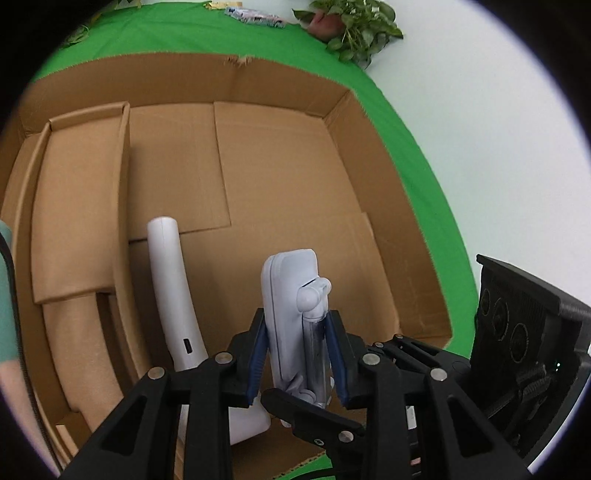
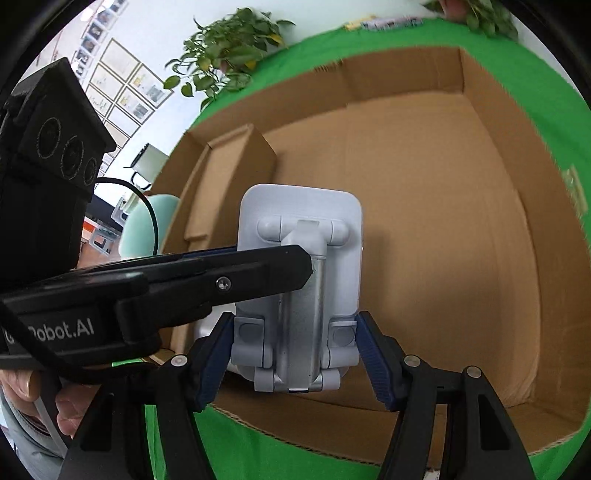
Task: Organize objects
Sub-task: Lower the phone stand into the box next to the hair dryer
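Observation:
A pale grey folding phone stand (image 1: 291,295) is held upright over the open cardboard box (image 1: 280,177). My left gripper (image 1: 297,354) is shut on the stand, its blue pads on both sides. In the right wrist view the stand (image 2: 301,266) faces me, and my right gripper (image 2: 295,354) has its blue fingers (image 2: 376,362) around the stand's lower part with small gaps either side, so it looks open. The left gripper's black finger (image 2: 229,273) crosses in from the left onto the stand. A white curved handle-shaped device (image 1: 173,288) lies inside the box, left of the stand.
A cardboard insert (image 1: 77,206) fills the box's left side. The box sits on a green cloth (image 1: 413,177). Potted plants (image 1: 354,29) and a packet (image 1: 255,16) stand at the table's far edge. Another plant (image 2: 229,55) and wall pictures show in the right view.

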Action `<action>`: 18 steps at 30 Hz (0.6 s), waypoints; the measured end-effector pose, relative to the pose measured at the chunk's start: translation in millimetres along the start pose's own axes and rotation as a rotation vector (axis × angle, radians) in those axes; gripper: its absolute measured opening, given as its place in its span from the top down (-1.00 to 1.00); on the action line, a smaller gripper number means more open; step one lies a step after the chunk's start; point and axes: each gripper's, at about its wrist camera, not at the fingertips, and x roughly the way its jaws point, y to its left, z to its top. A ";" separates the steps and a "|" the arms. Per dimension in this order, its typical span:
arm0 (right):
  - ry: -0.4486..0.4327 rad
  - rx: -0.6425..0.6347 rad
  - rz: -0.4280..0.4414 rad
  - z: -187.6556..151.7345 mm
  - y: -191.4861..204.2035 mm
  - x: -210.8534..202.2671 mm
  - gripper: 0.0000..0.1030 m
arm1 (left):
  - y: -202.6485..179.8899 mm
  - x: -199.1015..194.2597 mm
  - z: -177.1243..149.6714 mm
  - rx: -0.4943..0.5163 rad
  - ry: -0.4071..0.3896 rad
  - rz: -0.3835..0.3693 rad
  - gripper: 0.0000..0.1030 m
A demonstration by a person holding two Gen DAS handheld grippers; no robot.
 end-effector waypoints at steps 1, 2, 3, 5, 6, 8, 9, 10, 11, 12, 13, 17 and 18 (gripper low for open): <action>0.008 0.008 0.000 -2.3 -2.4 2.5 -0.21 | 0.3 2.3 -0.2 -0.003 0.003 0.001 0.42; 0.011 0.018 0.005 -4.2 -5.1 4.4 -0.21 | 0.3 4.3 -0.1 -0.005 0.005 0.000 0.41; 0.012 0.022 -0.001 -5.4 -6.7 5.0 -0.21 | 0.7 6.6 0.0 -0.006 0.010 0.001 0.41; 0.022 0.023 -0.012 -6.2 -12.8 9.5 -0.21 | 2.1 11.9 -0.7 -0.013 0.021 0.009 0.37; 0.030 0.021 -0.021 -6.7 -14.5 11.1 -0.21 | 3.2 14.3 -1.0 -0.017 0.028 0.017 0.36; 0.039 0.009 -0.039 -6.9 -16.0 14.0 -0.21 | 5.0 15.4 -1.5 -0.016 0.029 0.040 0.34; 0.041 0.004 -0.048 -6.9 -16.2 15.0 -0.22 | 8.4 15.1 -3.4 -0.013 0.026 0.041 0.35; 0.041 0.005 -0.054 -7.1 -15.8 15.4 -0.22 | 9.3 12.9 -3.1 -0.015 0.022 0.043 0.41; 0.042 0.010 -0.057 -5.6 -17.6 16.8 -0.22 | 10.2 9.9 -2.8 -0.018 0.013 0.057 0.44; 0.045 0.016 -0.068 -4.7 -18.6 18.0 -0.22 | 11.2 5.8 -2.2 -0.018 0.005 0.067 0.44; 0.051 0.021 -0.088 -4.4 -18.5 19.7 -0.22 | 13.1 1.5 -1.7 -0.022 -0.001 0.069 0.43; 0.067 0.026 -0.118 -3.7 -17.6 21.8 -0.23 | 16.9 -11.5 -4.8 -0.031 -0.014 0.063 0.43; 0.070 0.030 -0.121 -3.1 -17.3 21.7 -0.24 | 17.1 -14.7 -5.9 -0.030 -0.018 0.070 0.43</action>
